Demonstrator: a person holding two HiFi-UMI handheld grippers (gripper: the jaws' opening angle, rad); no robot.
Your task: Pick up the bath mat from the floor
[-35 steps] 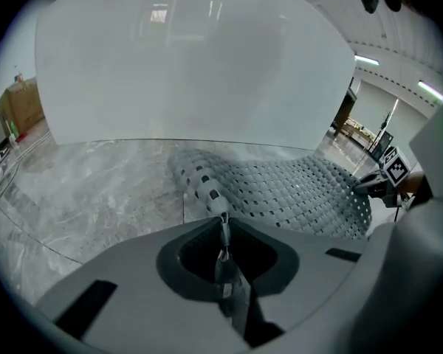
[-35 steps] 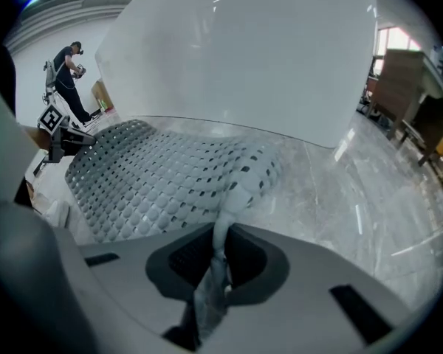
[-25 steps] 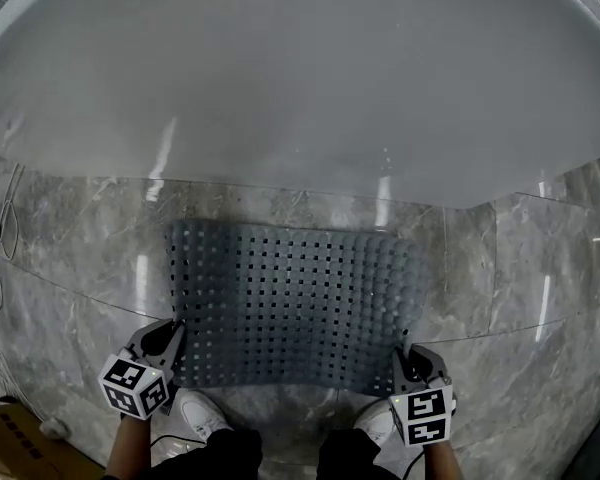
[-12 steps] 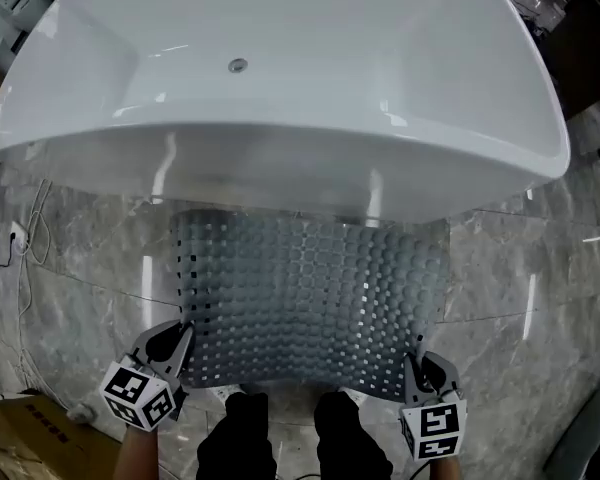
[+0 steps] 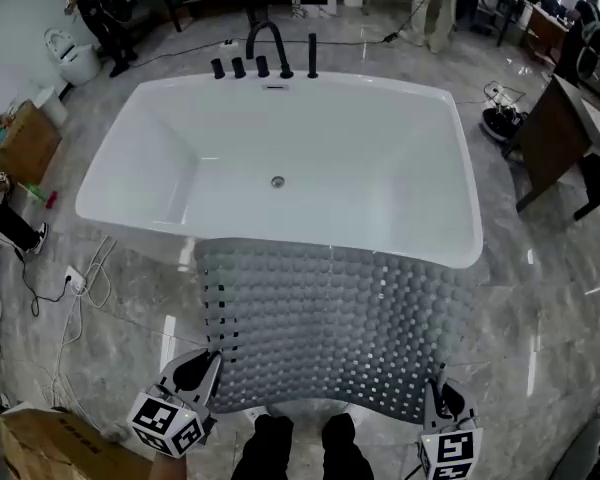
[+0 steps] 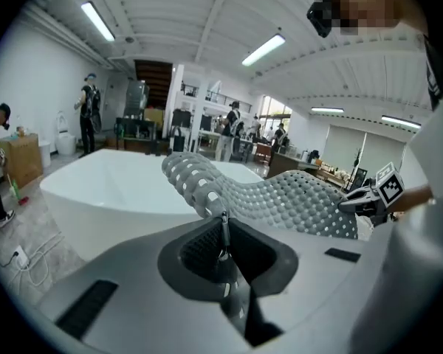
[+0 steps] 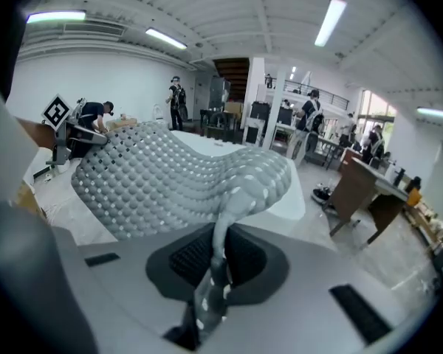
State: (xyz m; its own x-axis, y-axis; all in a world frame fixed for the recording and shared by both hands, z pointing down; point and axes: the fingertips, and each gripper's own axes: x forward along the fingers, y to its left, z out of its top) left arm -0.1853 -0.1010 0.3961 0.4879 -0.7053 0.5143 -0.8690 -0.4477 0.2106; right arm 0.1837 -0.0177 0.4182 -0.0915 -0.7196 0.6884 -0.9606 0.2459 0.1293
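The dotted grey bath mat [image 5: 330, 328] is held up at 6 o'clock of the bathtub [image 5: 280, 158]. Its near corners are pinched in the almost closed jaws of the left gripper [image 5: 202, 373] and right gripper [image 5: 443, 400]. It is judged soft, floppy and light.

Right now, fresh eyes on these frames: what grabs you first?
The grey studded bath mat, held up off the floor between the left gripper and the right gripper, each with its jaws shut on a near corner. Beyond it, the big white bathtub fills the middle of the head view, with black faucet fittings at its far rim.
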